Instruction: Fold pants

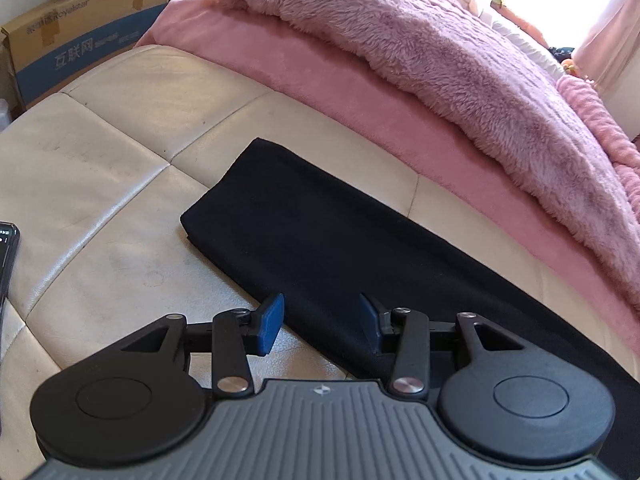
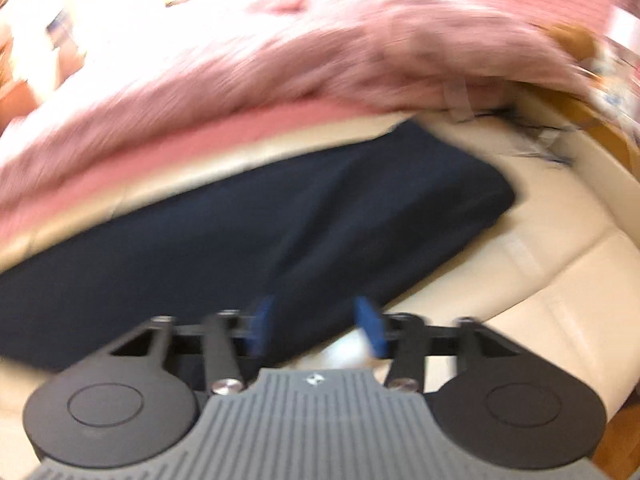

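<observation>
On the cream cushion [image 1: 120, 128], folded dark pants [image 1: 304, 232] lie as a long strip along the pink sheet's [image 1: 256, 52] edge.
Bare cushion lies open on the near side and past both short ends; the far long edge runs close beside the sheet and a fluffy blanket [image 1: 460, 60]. The left gripper [image 1: 322, 326] hangs over the near edge, jaws apart, empty. The right gripper [image 2: 316, 326], blurred, hangs over the pants' near edge, jaws apart, gripping nothing. A phone [image 1: 7, 256] and a box [image 1: 80, 40] sit off to the left.
</observation>
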`<state>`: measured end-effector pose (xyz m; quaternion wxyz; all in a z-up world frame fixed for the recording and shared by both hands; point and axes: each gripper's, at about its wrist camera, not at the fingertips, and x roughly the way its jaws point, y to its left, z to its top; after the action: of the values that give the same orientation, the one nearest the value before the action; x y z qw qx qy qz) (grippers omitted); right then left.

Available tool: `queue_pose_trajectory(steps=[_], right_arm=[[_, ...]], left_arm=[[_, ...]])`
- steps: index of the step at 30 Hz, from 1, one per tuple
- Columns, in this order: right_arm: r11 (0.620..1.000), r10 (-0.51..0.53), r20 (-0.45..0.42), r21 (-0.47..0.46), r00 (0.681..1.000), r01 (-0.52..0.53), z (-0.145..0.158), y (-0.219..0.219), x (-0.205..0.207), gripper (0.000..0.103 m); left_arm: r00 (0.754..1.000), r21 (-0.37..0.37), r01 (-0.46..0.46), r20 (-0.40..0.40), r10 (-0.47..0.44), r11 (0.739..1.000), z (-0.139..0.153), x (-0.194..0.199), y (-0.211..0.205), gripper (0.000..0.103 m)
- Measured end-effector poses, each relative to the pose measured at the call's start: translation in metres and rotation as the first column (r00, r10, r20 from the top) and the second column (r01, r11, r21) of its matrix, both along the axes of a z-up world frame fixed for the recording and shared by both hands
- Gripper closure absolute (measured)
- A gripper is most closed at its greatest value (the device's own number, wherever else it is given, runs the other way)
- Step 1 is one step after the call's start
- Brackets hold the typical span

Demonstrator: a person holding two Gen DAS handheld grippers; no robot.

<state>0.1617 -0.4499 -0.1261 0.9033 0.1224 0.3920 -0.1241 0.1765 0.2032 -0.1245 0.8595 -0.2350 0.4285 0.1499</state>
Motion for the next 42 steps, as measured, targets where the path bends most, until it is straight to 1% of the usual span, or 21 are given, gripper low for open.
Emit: queue_pose_trajectory(steps=[2,4,8,11,13,14,16,17,18,19,21,23,26,28,29,30,33,36,38,40,42], right_arm=[[0.991,-0.104,0.039,0.084,0.994,0.1,0.003,-0.048,0.005,0.044],[0.959,-0.225,0.05,0.19,0.973,0.212,-0.003,-0.094,0.008,0.044],[0.85,-0.389,0.062,0.41,0.919,0.332,-0.029,-0.162,0.013,0.044],[0.772,-0.446,0.085,0.541,0.891,0.334,-0.048,-0.187,0.018,0.044],[0.726,-0.472,0.085,0.602,0.878,0.332,-0.062,-0.195,0.023,0.051],[0.704,-0.488,0.091,0.629,0.868,0.33,-0.069,-0.198,0.023,0.061],[0.697,-0.492,0.11,0.644,0.864,0.315,-0.072,-0.198,0.019,0.085],[0.709,-0.491,0.114,0.628,0.864,0.32,-0.067,-0.199,0.018,0.097],[0.74,-0.471,0.144,0.602,0.87,0.301,-0.059,-0.201,0.018,0.1],[0.772,-0.443,0.171,0.571,0.88,0.278,-0.051,-0.203,0.022,0.1],[0.876,-0.342,0.163,0.411,0.925,0.252,-0.033,-0.199,0.033,0.101],[0.919,-0.29,0.113,0.311,0.95,0.243,-0.034,-0.198,0.045,0.101],[0.923,-0.277,0.057,0.294,0.959,0.249,-0.046,-0.203,0.055,0.1],[0.928,-0.277,0.05,0.275,0.96,0.254,-0.044,-0.202,0.054,0.092],[0.936,-0.276,0.054,0.243,0.96,0.256,-0.038,-0.198,0.054,0.082],[0.947,-0.271,0.061,0.199,0.961,0.254,-0.032,-0.194,0.05,0.077],[0.979,-0.205,0.096,0.045,0.974,0.201,-0.009,-0.174,0.043,0.075],[0.992,-0.105,0.098,-0.053,0.99,0.11,0.003,-0.159,0.05,0.069],[0.996,-0.058,0.071,-0.066,0.996,0.063,0.005,-0.155,0.061,0.07],[0.998,0.0,0.048,-0.059,0.999,0.003,0.004,-0.148,0.073,0.077],[0.992,0.076,0.01,-0.1,0.997,-0.075,0.001,-0.133,0.085,0.079]], left_arm=[[1.0,0.015,-0.011,-0.014,0.012,1.0,-0.003,0.002,-0.003,0.053],[0.999,0.026,-0.021,-0.043,0.022,0.999,-0.008,0.006,-0.006,0.053],[0.997,0.05,-0.034,-0.074,0.038,0.998,-0.015,0.007,-0.011,0.053],[0.995,0.089,-0.022,-0.099,0.031,0.996,-0.016,0.01,-0.017,0.053],[0.993,0.098,-0.03,-0.114,0.041,0.995,-0.016,0.014,-0.019,0.053],[0.992,0.101,-0.032,-0.121,0.045,0.994,-0.016,0.015,-0.019,0.053],[0.989,0.109,-0.034,-0.137,0.049,0.993,-0.016,0.018,-0.02,0.053],[0.988,0.113,-0.032,-0.144,0.048,0.993,-0.016,0.02,-0.021,0.053],[0.988,0.118,-0.027,-0.151,0.045,0.993,-0.015,0.021,-0.022,0.053],[0.987,0.122,-0.022,-0.155,0.041,0.992,-0.015,0.021,-0.022,0.053],[0.987,0.128,-0.009,-0.16,0.03,0.992,-0.016,0.024,-0.024,0.053],[0.987,0.129,-0.012,-0.16,0.033,0.992,-0.016,0.024,-0.025,0.052],[0.987,0.131,-0.013,-0.156,0.034,0.991,-0.015,0.024,-0.025,0.049],[0.989,0.13,-0.01,-0.142,0.028,0.992,-0.013,0.022,-0.025,0.049],[0.991,0.118,-0.013,-0.133,0.029,0.993,-0.012,0.021,-0.023,0.049],[0.992,0.105,-0.025,-0.12,0.038,0.994,-0.011,0.019,-0.022,0.049],[0.995,0.077,-0.071,-0.058,0.076,0.995,-0.006,0.01,-0.017,0.049],[0.997,0.08,-0.053,-0.047,0.057,0.995,-0.002,0.009,-0.018,0.049],[0.999,0.102,-0.027,-0.043,0.031,0.994,0.001,0.011,-0.022,0.049],[0.999,0.124,-0.014,-0.049,0.021,0.992,0.003,0.014,-0.024,0.049],[0.998,0.126,-0.03,-0.047,0.036,0.992,0.003,0.015,-0.022,0.049]])
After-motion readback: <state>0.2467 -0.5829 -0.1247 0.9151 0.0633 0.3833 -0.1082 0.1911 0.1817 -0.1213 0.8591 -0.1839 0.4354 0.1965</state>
